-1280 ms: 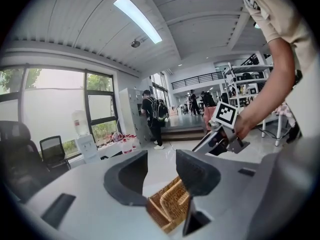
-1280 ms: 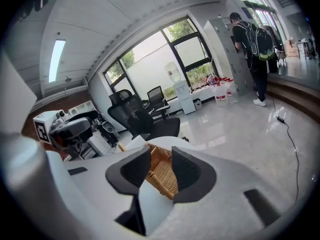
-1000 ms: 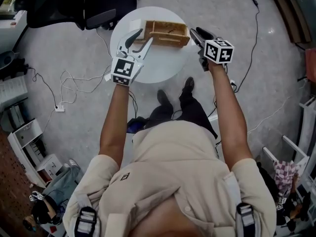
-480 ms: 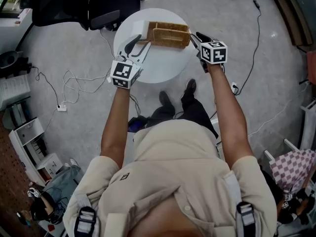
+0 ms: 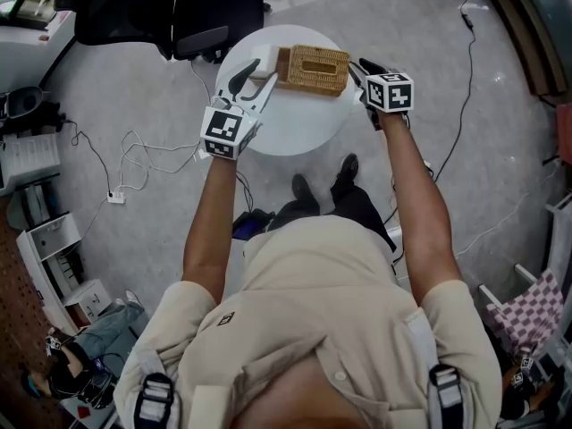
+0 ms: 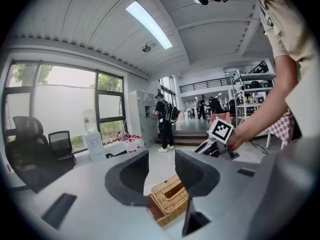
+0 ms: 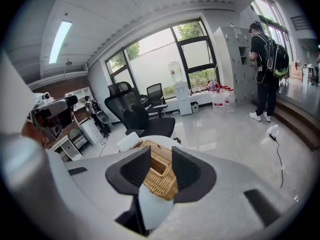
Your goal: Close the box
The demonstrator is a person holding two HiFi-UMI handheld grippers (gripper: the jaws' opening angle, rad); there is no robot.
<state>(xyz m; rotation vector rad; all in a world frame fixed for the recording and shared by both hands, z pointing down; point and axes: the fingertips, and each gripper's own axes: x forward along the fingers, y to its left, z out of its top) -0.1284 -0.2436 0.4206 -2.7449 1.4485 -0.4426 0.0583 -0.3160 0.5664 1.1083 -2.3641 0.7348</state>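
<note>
A woven wicker box [image 5: 314, 68] sits on the far part of the round white table [image 5: 286, 125], its lid down flat with a slot on top. My left gripper [image 5: 257, 73] is open at the box's left end, beside a white block [image 5: 268, 60]. My right gripper [image 5: 357, 68] is open at the box's right end. In the left gripper view the box [image 6: 168, 200] lies low between the spread jaws of the left gripper [image 6: 162, 171]. In the right gripper view the box [image 7: 159, 175] shows just past the right gripper [image 7: 161, 166], with the white block [image 7: 130, 141] behind.
Black office chairs [image 5: 183, 9] stand behind the table. Cables [image 5: 134, 161] trail over the grey floor at left and a cord [image 5: 462, 70] at right. The person's shoes [image 5: 300, 189] are under the table's near edge. White shelving [image 5: 49, 257] stands at left.
The box's lid has swung down from open, with the inside showing, to flat on top. Both grippers stayed at the box's ends, shifting slightly.
</note>
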